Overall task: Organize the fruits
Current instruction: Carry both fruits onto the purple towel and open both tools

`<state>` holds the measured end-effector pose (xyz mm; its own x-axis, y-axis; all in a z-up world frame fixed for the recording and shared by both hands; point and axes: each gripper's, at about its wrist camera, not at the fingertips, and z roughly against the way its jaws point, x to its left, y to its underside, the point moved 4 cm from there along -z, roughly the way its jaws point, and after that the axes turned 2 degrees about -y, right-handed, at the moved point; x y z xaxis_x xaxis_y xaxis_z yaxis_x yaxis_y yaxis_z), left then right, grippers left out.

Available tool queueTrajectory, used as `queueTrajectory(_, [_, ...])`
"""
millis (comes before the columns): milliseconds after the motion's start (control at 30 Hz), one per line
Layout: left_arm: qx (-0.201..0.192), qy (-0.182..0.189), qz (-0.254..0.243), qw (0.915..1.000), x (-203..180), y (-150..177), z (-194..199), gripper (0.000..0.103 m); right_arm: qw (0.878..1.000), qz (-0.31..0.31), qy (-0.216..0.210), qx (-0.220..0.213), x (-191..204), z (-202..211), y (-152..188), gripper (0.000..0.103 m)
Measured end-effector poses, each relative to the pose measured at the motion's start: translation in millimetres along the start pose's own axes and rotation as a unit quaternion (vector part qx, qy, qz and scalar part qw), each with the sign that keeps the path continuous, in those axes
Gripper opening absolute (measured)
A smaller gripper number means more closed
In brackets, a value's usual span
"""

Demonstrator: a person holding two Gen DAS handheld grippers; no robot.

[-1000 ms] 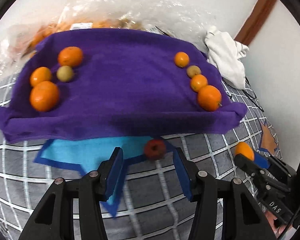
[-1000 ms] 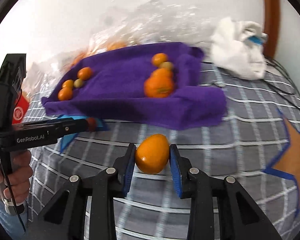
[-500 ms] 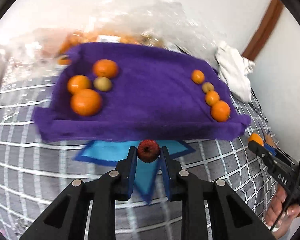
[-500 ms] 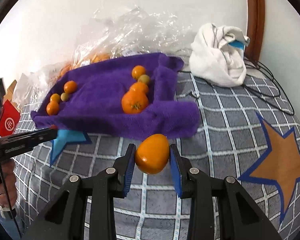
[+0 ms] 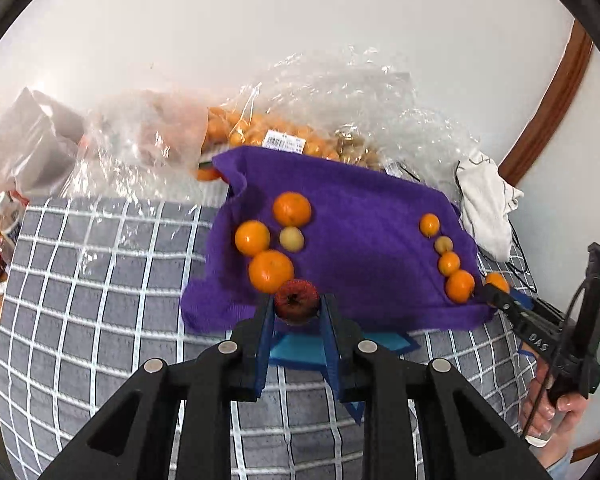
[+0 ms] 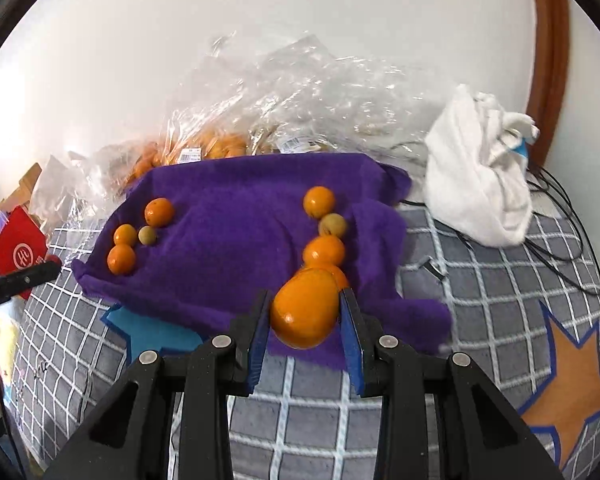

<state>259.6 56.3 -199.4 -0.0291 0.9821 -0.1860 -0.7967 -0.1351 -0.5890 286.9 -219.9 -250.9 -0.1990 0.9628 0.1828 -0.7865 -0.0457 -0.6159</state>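
Observation:
My left gripper (image 5: 296, 306) is shut on a small dark red fruit (image 5: 296, 301), held above the near edge of the purple cloth (image 5: 364, 240). On the cloth's left lie three oranges and a pale yellow fruit (image 5: 291, 239); a row of small fruits (image 5: 449, 263) runs down its right side. My right gripper (image 6: 305, 312) is shut on a large orange (image 6: 305, 307), above the near right part of the purple cloth (image 6: 236, 240), just before that row (image 6: 325, 236). The right gripper (image 5: 496, 286) with its orange also shows at the cloth's right edge.
Clear plastic bags (image 5: 260, 136) with more fruit lie behind the cloth by the white wall. A white rag (image 6: 476, 184) and black cables (image 6: 560, 216) sit at the right. The grey checked bedspread (image 5: 100, 280) carries a blue star (image 5: 300, 350) and an orange star (image 6: 568, 388). A red packet (image 6: 18, 250) lies left.
The left gripper closed on the red fruit, lifted it off the bedspread and carried it toward the cloth. The right gripper moved its orange up and forward over the cloth's near edge.

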Motion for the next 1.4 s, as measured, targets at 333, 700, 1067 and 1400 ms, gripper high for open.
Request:
queueTrajectory(333, [0.029, 0.023, -0.012, 0.9992, -16.5, -22.5, -52.6, 0.022, 0.999, 0.028, -0.012, 0.021, 18.8, -46.3, -20.5, 0.034])
queueTrajectory(700, [0.065, 0.031, -0.023, 0.9971, -26.8, -30.6, -101.2, 0.022, 0.997, 0.048, 0.007, 0.056, 18.4, -85.9, -37.9, 0.034])
queueTrajectory(1067, [0.09, 0.03, -0.014, 0.9954, -22.2, -24.7, -120.0, 0.022, 0.996, 0.071, 0.017, 0.05, 16.7, -92.7, -37.3, 0.034])
queueTrajectory(1400, [0.077, 0.011, -0.021, 0.9967, -25.7, -23.5, -102.3, 0.037, 0.997, 0.052, 0.013, 0.048, 12.8, -77.2, -35.2, 0.053])
